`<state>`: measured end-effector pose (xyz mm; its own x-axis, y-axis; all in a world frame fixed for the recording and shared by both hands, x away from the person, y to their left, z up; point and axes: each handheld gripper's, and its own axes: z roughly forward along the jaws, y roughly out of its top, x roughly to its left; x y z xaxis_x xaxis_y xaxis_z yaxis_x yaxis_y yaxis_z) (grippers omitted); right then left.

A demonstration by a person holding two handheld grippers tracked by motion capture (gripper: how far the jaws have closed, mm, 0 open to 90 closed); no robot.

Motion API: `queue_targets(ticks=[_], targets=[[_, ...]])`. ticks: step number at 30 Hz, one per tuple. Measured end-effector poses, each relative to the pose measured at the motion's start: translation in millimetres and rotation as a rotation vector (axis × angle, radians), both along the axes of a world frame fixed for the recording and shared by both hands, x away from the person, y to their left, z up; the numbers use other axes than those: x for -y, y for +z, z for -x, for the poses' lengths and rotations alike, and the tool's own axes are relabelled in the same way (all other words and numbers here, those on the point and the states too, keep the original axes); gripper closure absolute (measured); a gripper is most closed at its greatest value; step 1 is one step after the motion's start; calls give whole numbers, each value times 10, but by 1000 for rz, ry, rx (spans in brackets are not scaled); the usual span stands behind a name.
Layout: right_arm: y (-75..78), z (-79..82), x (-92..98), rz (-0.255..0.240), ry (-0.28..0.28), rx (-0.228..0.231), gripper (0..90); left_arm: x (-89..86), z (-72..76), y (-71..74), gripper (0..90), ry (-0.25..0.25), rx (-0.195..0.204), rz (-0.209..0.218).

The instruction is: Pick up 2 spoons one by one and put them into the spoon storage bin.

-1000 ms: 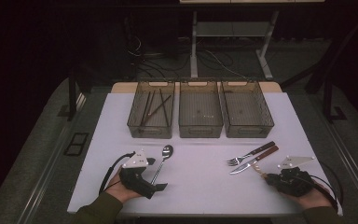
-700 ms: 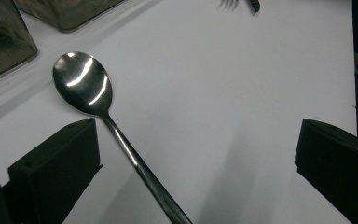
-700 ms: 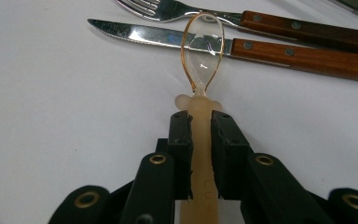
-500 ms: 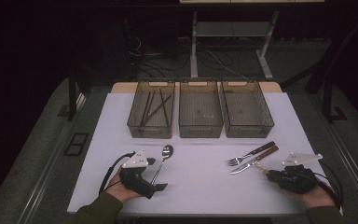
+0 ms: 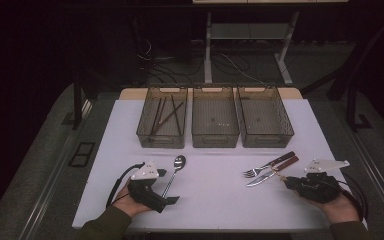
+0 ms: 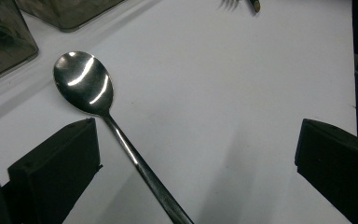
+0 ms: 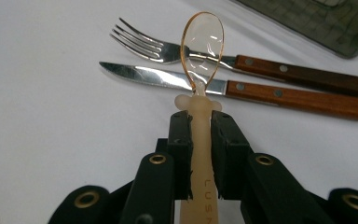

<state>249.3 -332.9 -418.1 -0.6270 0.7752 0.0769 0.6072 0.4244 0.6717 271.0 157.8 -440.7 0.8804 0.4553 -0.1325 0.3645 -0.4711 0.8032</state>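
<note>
Your right tongs [image 7: 199, 140] are clamped on the pale handle of a small translucent amber plastic spoon [image 7: 203, 51], jaws pressed against both sides so the bowl juts out ahead of them. That grip looks meant for carrying: the spoon is held by its sturdy end, leaving the bowl free to go into a bin first. In the right gripper view the spoon hangs above a steel fork with a brown wooden handle [image 7: 242, 59] and a matching wooden-handled steel table knife [image 7: 242, 87], which lie side by side on the white counter [image 7: 51, 93].

Your left tongs [image 6: 196, 154] stand wide open and hold nothing. A polished steel spoon [image 6: 81, 84] lies flat on the counter between the jaws, close to the left jaw and untouched, which suggests you are lining up to pick it up.

Three smoky clear plastic bins sit in a row at the far side of the counter. The left bin [image 5: 145, 131] holds dark thin sticks [image 5: 167, 115]; the middle bin [image 5: 215, 140] and right bin [image 5: 286, 131] look empty.

Compared with a second ago, your right hand [image 5: 330, 200] has drawn slightly away from the fork and knife toward the right edge, with the grip unchanged. Your left hand [image 5: 130, 200] has stayed put.
</note>
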Motion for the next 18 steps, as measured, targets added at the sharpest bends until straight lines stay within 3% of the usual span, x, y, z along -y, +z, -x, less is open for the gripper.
queue_targets(ticks=[18], targets=[[134,-156,-149,-65,31,42,787,3,-4,-6,0,4,-2,2]])
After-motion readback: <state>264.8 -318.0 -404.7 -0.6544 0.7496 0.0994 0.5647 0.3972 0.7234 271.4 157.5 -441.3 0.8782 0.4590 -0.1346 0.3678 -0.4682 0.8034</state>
